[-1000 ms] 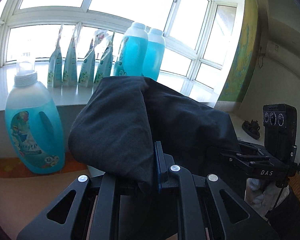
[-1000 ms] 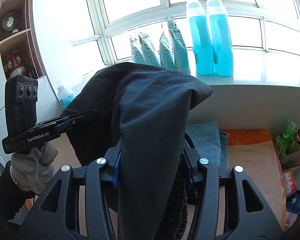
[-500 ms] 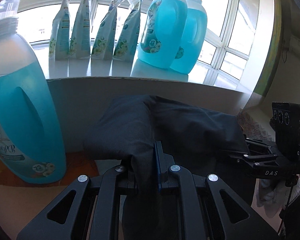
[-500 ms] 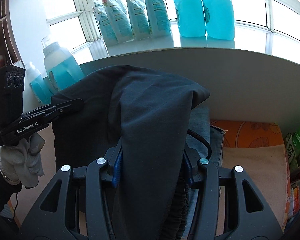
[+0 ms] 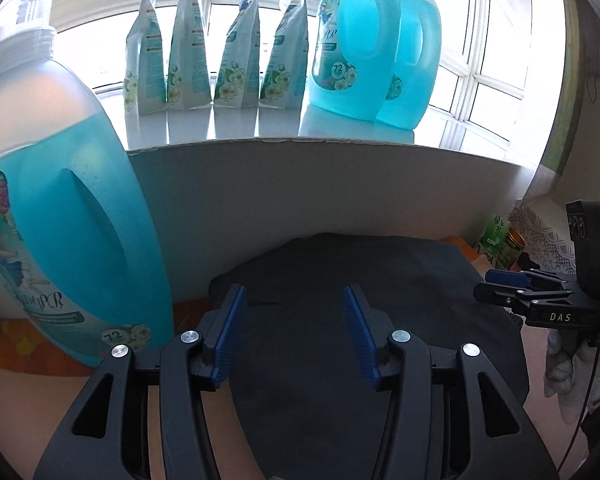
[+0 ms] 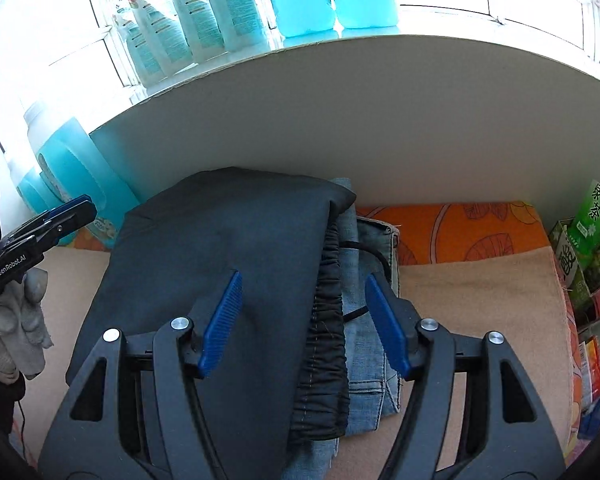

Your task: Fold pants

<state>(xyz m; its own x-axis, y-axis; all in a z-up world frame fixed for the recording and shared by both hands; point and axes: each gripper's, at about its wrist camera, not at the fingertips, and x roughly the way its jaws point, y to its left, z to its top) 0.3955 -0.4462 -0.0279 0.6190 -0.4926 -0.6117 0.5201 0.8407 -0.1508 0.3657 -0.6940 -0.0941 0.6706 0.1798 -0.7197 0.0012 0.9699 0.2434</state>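
Observation:
The black pants (image 6: 228, 240) lie folded flat on the table, on top of folded blue jeans (image 6: 364, 364); their elastic waistband (image 6: 328, 320) runs along the right side. They also show in the left wrist view (image 5: 372, 280). My left gripper (image 5: 293, 304) is open and empty just above the pants' near left part. My right gripper (image 6: 302, 292) is open and empty above the waistband side. Each gripper shows in the other's view, the right one (image 5: 500, 284) and the left one (image 6: 72, 210), both open.
A large blue detergent jug (image 5: 60, 220) stands close on the left. Refill pouches (image 5: 216, 48) and two blue jugs (image 5: 364, 40) stand on the windowsill. A white wall (image 6: 340, 128) is right behind the pants. Tea boxes (image 6: 592, 216) crowd the right edge of the beige tablecloth (image 6: 480, 312).
Both grippers lowered the raised black pants onto the table by the wall, then opened and let go. The pants now lie flat.

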